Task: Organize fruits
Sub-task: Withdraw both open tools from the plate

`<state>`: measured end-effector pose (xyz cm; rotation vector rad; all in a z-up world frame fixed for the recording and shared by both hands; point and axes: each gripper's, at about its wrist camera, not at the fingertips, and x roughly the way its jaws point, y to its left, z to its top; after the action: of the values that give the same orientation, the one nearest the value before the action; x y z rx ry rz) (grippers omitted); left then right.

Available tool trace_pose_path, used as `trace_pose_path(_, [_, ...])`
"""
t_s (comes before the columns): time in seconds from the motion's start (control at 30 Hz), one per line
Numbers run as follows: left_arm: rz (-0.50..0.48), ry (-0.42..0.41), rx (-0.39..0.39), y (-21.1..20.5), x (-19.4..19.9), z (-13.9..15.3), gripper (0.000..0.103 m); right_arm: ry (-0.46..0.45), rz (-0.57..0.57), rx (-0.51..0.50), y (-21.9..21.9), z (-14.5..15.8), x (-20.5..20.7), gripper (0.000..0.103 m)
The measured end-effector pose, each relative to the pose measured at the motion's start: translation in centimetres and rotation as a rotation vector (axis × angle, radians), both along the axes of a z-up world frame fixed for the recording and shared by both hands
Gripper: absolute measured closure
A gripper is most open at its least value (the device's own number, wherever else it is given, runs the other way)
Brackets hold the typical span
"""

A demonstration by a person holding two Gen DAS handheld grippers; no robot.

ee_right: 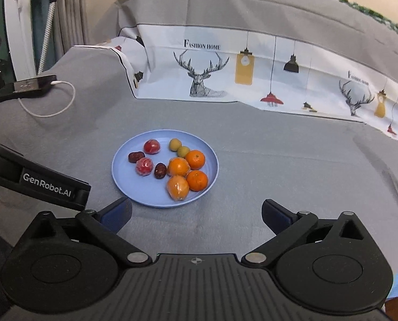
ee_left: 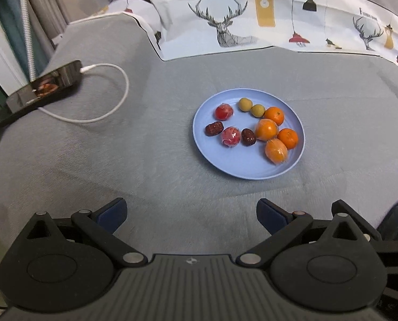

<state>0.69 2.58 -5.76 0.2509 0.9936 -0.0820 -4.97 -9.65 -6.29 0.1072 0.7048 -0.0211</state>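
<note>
Both claws are spread wide and hold nothing: our left gripper [ee_left: 191, 215] and our right gripper [ee_right: 196, 214] wait near the blue plate [ee_left: 241, 169] on the soft gray cloth [ee_left: 118, 160]. We think the sorting looks done. From left to right lie wrinkly dark dates [ee_left: 214, 129], shiny wrapped red fruits [ee_left: 230, 136], small round yellow fruits [ee_left: 245, 104], then bumpy oranges [ee_left: 266, 129], bunched by kind.

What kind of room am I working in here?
Probably a home bedroom or living room: grey fabric surface, deer-print "Fashion Home" cloth, a charging dark phone, and a round blue plate of fruit.
</note>
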Motion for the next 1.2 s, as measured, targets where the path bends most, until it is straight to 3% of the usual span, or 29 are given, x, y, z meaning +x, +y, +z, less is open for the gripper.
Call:
trace_pose_path(0.4, [-0.007,-0.062,-0.018,0.5,-3.9,2.2,0.000,-0.068,-0.028,-0.046,0.7,2.2,-3.8,0.001])
trace_pose_path(1.2, [-0.033,-0.095,-0.007,0.3,-4.7,3.0,0.000,-0.094,-0.030,-0.079,1.2,3.3,-5.0,0.001])
